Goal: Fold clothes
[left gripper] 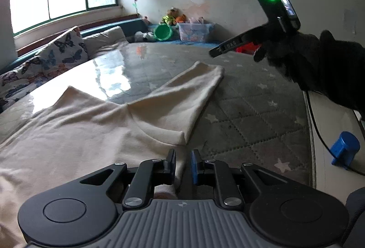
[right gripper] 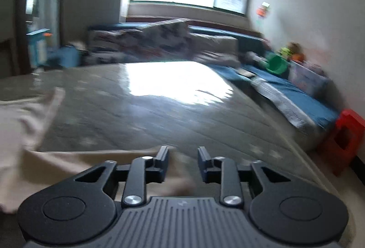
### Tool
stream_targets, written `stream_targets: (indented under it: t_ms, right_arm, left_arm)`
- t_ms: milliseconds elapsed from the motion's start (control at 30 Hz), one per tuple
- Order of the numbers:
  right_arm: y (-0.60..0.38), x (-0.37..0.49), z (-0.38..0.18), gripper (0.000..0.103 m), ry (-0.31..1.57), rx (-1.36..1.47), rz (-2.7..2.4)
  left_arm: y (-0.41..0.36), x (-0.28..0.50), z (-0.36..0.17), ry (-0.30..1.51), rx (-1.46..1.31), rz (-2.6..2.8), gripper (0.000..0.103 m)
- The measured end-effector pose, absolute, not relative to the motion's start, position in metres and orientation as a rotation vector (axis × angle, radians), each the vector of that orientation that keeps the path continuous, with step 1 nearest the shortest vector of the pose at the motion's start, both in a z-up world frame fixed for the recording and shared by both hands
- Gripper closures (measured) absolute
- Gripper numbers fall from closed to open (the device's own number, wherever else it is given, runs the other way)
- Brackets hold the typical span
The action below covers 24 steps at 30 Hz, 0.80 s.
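A cream-coloured garment [left gripper: 91, 120] lies spread on the grey quilted mattress [left gripper: 251, 111], one sleeve [left gripper: 194, 88] stretched toward the far right. My left gripper [left gripper: 183, 155] sits low over the garment's near edge, its jaws a narrow gap apart with cream cloth showing between and under them. My right gripper [left gripper: 215, 51] is held in a black-gloved hand above the mattress, beyond the sleeve end. In the blurred right wrist view the right gripper [right gripper: 183, 152] is open and empty above the garment's edge [right gripper: 68, 156].
Butterfly-print pillows [left gripper: 45, 61] and a cream cushion lie at the mattress's far left under a window. Toys, a green basin [left gripper: 163, 32] and a clear storage box [left gripper: 196, 31] stand by the far wall. A red stool [right gripper: 346, 134] stands right of the mattress. A blue device [left gripper: 344, 148] on a cable hangs at the right.
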State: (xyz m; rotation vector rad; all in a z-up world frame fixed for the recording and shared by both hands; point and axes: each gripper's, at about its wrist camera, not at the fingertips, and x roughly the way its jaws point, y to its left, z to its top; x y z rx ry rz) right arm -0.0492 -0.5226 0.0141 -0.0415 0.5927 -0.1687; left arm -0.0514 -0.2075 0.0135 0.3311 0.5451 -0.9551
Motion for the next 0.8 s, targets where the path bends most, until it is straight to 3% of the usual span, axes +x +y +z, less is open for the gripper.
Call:
stream_targets:
  t_ms: [167, 300, 800]
  right_arm:
    - [-0.464, -0.051, 0.019, 0.071, 0.596, -0.054, 0.05]
    - [-0.415, -0.054, 0.018, 0.07, 0.613, -0.072, 0.215]
    - [-0.293, -0.072, 0.011, 0.064, 0.65, -0.204, 0.589]
  left_arm:
    - [-0.166, -0.058, 0.033, 0.515, 0.278, -0.848, 0.087]
    - [-0.12, -0.065, 0.042, 0.501, 0.253, -0.697, 0.079]
    - [0.067, -0.07, 0.023, 0.572, 0.139, 0.132, 0.079]
